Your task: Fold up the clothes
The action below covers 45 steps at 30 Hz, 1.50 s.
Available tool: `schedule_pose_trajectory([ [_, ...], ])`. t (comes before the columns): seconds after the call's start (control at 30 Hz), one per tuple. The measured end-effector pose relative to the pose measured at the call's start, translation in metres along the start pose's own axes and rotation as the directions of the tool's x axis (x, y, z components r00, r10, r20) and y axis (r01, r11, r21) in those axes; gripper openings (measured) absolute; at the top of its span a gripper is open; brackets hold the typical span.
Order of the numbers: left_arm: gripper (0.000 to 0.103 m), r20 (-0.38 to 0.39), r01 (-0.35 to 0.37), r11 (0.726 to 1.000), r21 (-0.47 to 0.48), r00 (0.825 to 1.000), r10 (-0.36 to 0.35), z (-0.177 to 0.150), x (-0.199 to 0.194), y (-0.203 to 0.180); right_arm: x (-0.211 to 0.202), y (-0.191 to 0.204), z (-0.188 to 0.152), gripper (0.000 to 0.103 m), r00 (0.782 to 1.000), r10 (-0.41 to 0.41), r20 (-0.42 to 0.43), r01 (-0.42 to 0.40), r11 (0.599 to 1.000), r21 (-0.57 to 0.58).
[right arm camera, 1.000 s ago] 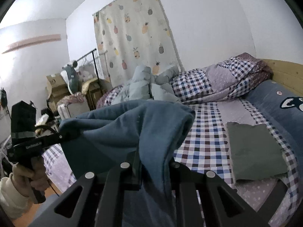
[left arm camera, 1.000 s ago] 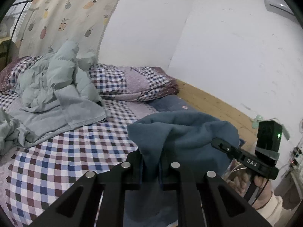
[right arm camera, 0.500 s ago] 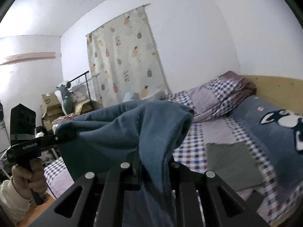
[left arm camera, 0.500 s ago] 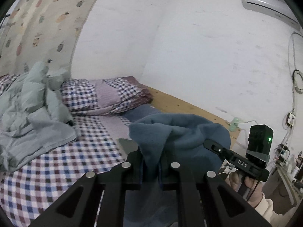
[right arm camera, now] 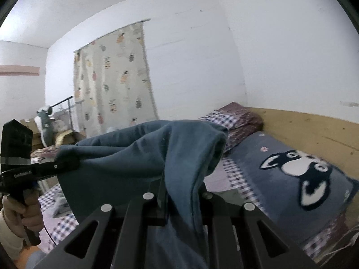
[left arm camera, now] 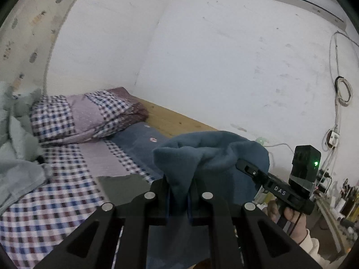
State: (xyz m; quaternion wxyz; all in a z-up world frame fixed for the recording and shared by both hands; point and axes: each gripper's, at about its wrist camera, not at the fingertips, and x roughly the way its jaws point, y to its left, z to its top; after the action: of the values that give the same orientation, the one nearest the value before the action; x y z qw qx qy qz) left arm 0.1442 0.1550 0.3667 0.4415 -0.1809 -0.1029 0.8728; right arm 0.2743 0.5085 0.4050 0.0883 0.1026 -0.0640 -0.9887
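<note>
Right wrist: curtain [right arm camera: 114,78], left wrist: air conditioner [left arm camera: 307,2]

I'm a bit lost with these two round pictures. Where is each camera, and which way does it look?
Left wrist: on the left gripper, facing the checked pillow and wall; the right gripper and hand show.
Right wrist: on the right gripper, facing the pineapple curtain; the left gripper and hand show.
Both share the blue fleece garment, pinched by both grippers.

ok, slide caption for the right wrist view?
Both grippers hold a blue fleece garment up above the checked bed.
</note>
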Motion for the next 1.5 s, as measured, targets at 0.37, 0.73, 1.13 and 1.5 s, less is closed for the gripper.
schedule_pose_trajectory([
  [0.37, 0.009, -0.058, 0.039, 0.999, 0.011, 0.998, -0.038, 0.028, 0.095, -0.003, 0.038, -0.069, 0.018, 0.010, 0.996, -0.087, 0.018, 0.088, 0.996, -0.008],
  [0.73, 0.008, -0.125, 0.015, 0.998, -0.054, 0.992, -0.021, 0.029, 0.174, 0.045, 0.114, -0.115, 0.010, 0.010, 0.994, -0.099, -0.036, 0.100, 0.995, 0.010],
  [1.13, 0.008, -0.190, -0.097, 0.990, -0.103, 0.979, 0.077, 0.013, 0.245, 0.125, 0.252, -0.157, -0.014, 0.010, 0.980, -0.074, -0.184, 0.074, 0.997, -0.008],
  [1.5, 0.008, -0.301, -0.254, 0.962, -0.098, 0.929, 0.214, -0.018, 0.344, 0.219, 0.404, -0.185, -0.059, 0.010, 0.921, -0.105, -0.374, 0.086, 0.994, -0.067],
])
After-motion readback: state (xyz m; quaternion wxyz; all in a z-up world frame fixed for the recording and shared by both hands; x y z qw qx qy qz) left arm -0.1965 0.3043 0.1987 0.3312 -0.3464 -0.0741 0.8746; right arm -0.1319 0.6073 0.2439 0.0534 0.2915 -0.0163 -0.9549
